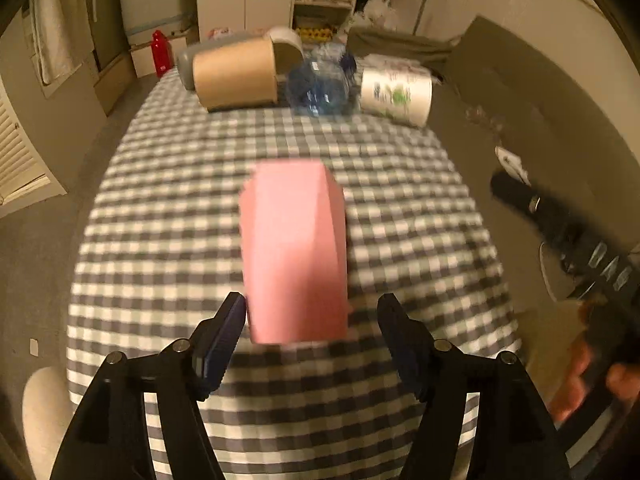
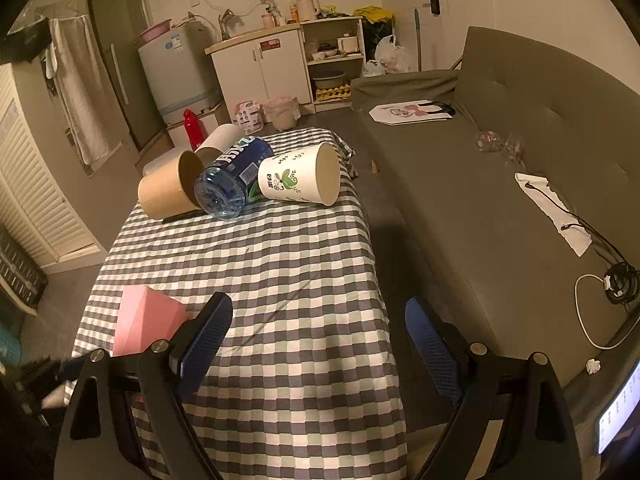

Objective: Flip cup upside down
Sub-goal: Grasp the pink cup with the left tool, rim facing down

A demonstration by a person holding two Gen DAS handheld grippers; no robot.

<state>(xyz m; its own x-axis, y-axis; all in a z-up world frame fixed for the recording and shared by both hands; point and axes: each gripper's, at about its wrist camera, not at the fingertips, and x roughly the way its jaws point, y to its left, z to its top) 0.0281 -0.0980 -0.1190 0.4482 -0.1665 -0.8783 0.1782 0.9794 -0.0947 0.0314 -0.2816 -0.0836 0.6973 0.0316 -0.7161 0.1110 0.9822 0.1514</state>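
Observation:
A pink faceted cup (image 1: 295, 252) stands on the checked tablecloth (image 1: 168, 208), closed end up, straight in front of my left gripper (image 1: 312, 312). The left gripper is open, its fingers on either side of the cup's near end, not touching it. The same cup shows at the lower left of the right wrist view (image 2: 144, 320). My right gripper (image 2: 318, 334) is open and empty above the table's near right part, to the right of the cup.
At the table's far end lie a brown paper cup (image 2: 170, 190), a blue plastic bottle (image 2: 232, 178), a white printed paper cup (image 2: 298, 180) and a white cup (image 2: 218, 140). A grey sofa (image 2: 500, 200) runs along the right with cables and paper on it. Cabinets stand behind.

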